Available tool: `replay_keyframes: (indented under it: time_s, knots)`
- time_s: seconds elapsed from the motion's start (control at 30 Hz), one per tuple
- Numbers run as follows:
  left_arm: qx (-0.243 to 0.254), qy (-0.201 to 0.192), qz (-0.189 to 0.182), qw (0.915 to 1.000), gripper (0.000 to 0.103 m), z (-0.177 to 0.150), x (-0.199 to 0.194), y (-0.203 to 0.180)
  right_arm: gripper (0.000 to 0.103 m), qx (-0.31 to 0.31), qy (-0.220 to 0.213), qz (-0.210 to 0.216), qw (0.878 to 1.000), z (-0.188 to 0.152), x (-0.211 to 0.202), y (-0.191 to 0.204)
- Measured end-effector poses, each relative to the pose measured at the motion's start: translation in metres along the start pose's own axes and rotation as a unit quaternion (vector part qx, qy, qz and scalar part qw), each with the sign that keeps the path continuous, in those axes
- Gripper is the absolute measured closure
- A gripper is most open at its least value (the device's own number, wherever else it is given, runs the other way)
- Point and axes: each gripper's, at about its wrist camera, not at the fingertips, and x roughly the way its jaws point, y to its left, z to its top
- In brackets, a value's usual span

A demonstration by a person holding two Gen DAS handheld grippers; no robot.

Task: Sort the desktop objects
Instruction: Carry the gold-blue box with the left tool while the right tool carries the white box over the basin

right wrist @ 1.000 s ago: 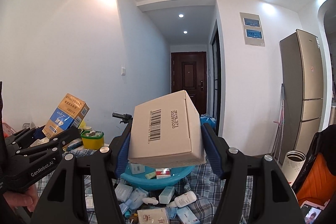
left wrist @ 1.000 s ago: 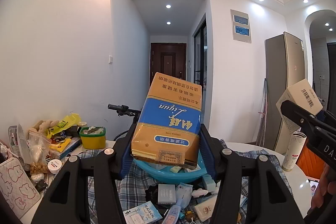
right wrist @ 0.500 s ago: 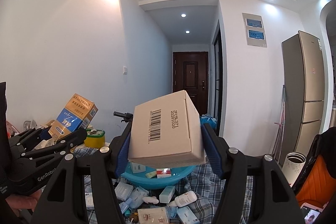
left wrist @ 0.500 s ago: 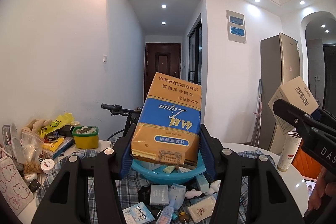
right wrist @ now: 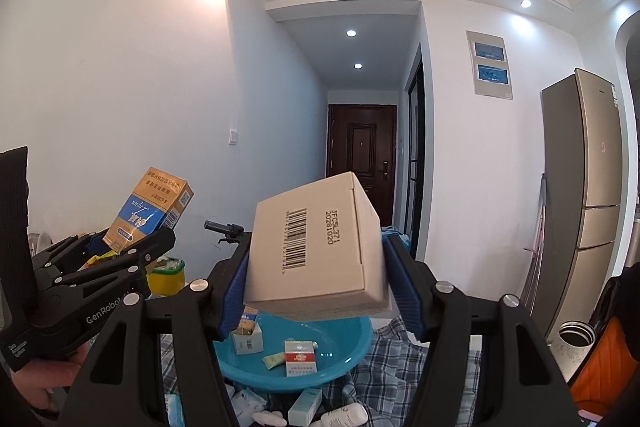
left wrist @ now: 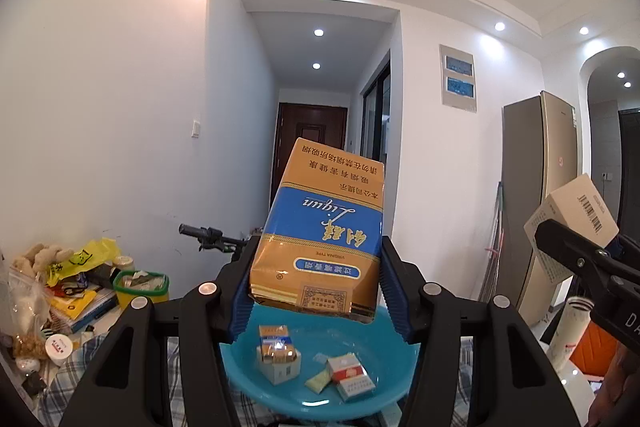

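My left gripper (left wrist: 318, 287) is shut on a gold and blue carton (left wrist: 320, 231), held upside down above a blue basin (left wrist: 384, 383). The same carton (right wrist: 150, 213) and left gripper (right wrist: 132, 247) show at the left of the right wrist view. Between the blue pads of my right gripper (right wrist: 316, 291) sits a plain beige box (right wrist: 316, 247) with a barcode, gripped and tilted, also over the basin (right wrist: 352, 351). That box (left wrist: 572, 227) appears at the right edge of the left wrist view. Small packs lie inside the basin.
A checked cloth (right wrist: 384, 367) covers the table, with small boxes and tubes strewn in front of the basin. A yellow tub (left wrist: 140, 287), books and bags pile up at the left. A white flask (left wrist: 572, 331) and a fridge (right wrist: 580, 195) stand to the right.
Both grippers have moved forward and slightly up with their boxes, so the basin now lies closer beneath them and its inside shows. Neither grip has altered.
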Motion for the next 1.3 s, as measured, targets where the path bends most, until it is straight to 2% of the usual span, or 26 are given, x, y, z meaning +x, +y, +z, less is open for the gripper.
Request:
replay_keyframes:
  time_s: [0.1, 0.27, 0.33, 0.43, 0.5, 0.53, 0.6, 0.7, 0.8, 0.83, 0.9, 0.97, 1.03, 1.13, 1.3]
  knots:
    - [0.015, -0.028, 0.0, 0.9995, 0.045, 0.014, 0.022, 0.0, 0.042, 0.029, -0.007, 0.003, 1.0, 0.011, 0.02, -0.007]
    - [0.08, -0.09, 0.035, 0.9921, 0.045, 0.031, 0.076, -0.005, 0.042, 0.022, -0.036, -0.024, 0.999, 0.029, 0.062, -0.008]
    - [0.076, -0.079, 0.045, 0.9929, 0.045, 0.032, 0.112, 0.0, 0.042, 0.038, -0.041, -0.021, 0.998, 0.034, 0.084, -0.012]
    - [0.033, -0.02, 0.032, 0.9987, 0.045, 0.024, 0.155, 0.018, 0.042, 0.048, -0.049, 0.0, 0.998, 0.033, 0.121, -0.018]
    - [0.007, -0.015, 0.036, 0.9992, 0.045, 0.015, 0.156, 0.03, 0.042, 0.037, -0.079, 0.011, 0.996, 0.024, 0.135, -0.02]
    - [-0.002, -0.016, 0.033, 0.9993, 0.045, 0.01, 0.152, 0.035, 0.042, 0.025, -0.079, -0.001, 0.997, 0.017, 0.141, -0.019]
    - [-0.005, -0.019, 0.036, 0.9992, 0.045, 0.003, 0.142, 0.041, 0.042, 0.017, -0.052, -0.018, 0.998, 0.006, 0.148, -0.018]
    - [0.002, -0.021, 0.033, 0.9992, 0.045, -0.003, 0.133, 0.042, 0.042, 0.04, -0.035, 0.0, 0.999, -0.008, 0.146, -0.02]
    - [0.009, -0.017, -0.009, 0.9998, 0.045, -0.009, 0.129, 0.042, 0.042, 0.044, -0.025, 0.007, 0.999, -0.011, 0.146, -0.016]
    - [0.018, -0.018, -0.009, 0.9996, 0.045, -0.013, 0.129, 0.04, 0.042, 0.039, -0.025, 0.012, 0.999, -0.012, 0.146, -0.014]
    - [0.027, -0.012, 0.007, 0.9995, 0.045, -0.023, 0.128, 0.041, 0.042, 0.027, -0.037, 0.019, 0.999, -0.019, 0.141, -0.01]
    - [0.023, -0.006, 0.006, 0.9997, 0.045, -0.033, 0.131, 0.044, 0.042, 0.005, -0.05, 0.024, 0.998, -0.033, 0.137, -0.005]
    - [0.046, 0.014, 0.011, 0.9988, 0.045, -0.036, 0.137, 0.043, 0.042, -0.004, -0.047, -0.004, 0.999, -0.042, 0.144, -0.002]
    - [0.018, -0.004, 0.02, 0.9996, 0.045, -0.031, 0.129, 0.056, 0.042, 0.019, -0.03, 0.023, 0.999, -0.042, 0.153, -0.013]
    - [-0.011, -0.016, 0.04, 0.999, 0.045, -0.025, 0.122, 0.073, 0.042, 0.028, -0.056, 0.011, 0.998, -0.03, 0.139, -0.028]
